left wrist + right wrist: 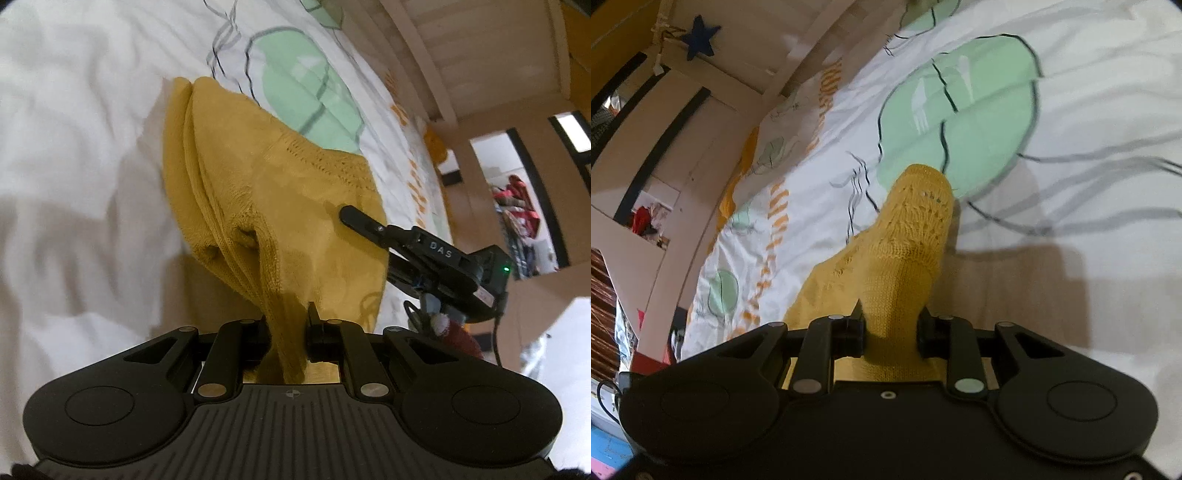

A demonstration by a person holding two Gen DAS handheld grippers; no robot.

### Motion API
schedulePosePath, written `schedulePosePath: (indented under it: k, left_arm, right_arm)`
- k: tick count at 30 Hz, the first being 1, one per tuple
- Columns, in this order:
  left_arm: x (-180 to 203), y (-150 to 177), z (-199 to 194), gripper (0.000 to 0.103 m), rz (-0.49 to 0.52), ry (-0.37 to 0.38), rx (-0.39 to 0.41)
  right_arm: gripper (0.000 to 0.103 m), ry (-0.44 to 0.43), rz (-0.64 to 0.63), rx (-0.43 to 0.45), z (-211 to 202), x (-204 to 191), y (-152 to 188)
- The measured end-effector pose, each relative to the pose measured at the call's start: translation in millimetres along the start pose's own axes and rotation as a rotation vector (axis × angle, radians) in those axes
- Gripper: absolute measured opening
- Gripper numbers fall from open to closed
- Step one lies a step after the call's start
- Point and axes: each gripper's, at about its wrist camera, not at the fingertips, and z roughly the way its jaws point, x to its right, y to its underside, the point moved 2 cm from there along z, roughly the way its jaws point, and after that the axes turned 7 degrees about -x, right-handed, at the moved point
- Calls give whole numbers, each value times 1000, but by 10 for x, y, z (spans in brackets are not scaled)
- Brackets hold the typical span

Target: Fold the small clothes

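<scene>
I see a mustard-yellow knit garment [266, 192] lifted off a bed, w/ one edge pinched in each tool. The knit is soft and ribbed, w/ a lacy eyelet band across it and thick folded hems bunched to a narrow neck where it enters the left tool [288, 332]. No boxes or baskets close by; far back, an open shelf unit [517, 225] holds a blurred pile of red and mixed fabric.

Left tool: black fingers drawn nearly together, clamped on that gathered strip of knit. Right tool [890, 332]: its fingers stand a bit wider but press on a thicker tube-like fold of the same garment, which rises ahead of it to a rounded eyelet tip. Both point downward at a slant toward the bed.

In the left view, the right tool comes in from the right, one finger lying on the cloth face.

Beneath is a crumpled white duvet [1089, 92] printed w/ mint-green blobs, grey squiggly lines and orange dashes.
</scene>
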Motion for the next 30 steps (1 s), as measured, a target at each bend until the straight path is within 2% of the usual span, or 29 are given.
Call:
schedulePosePath:
  k: [10, 13, 16, 18, 22, 30]
  left_arm:
    - [270, 1008, -24, 13, 34, 48, -67]
    - [225, 1177, 63, 14, 43, -11, -58]
    - [155, 1250, 179, 15, 54, -133, -15]
    - [134, 1266, 222, 25, 86, -197, 22]
    - [114, 1335, 196, 27, 77, -223, 70]
    - [95, 1640, 60, 28, 86, -290, 128]
  right_arm:
    - [36, 53, 42, -71, -757, -91, 964]
    - [38, 66, 47, -55, -892, -75, 1165]
    - [44, 139, 60, 6, -947, 30, 1291]
    - [47, 174, 83, 67, -986, 118, 1364]
    - [56, 154, 124, 117, -1097, 187, 1501]
    - [60, 208, 87, 120, -1229, 217, 1817]
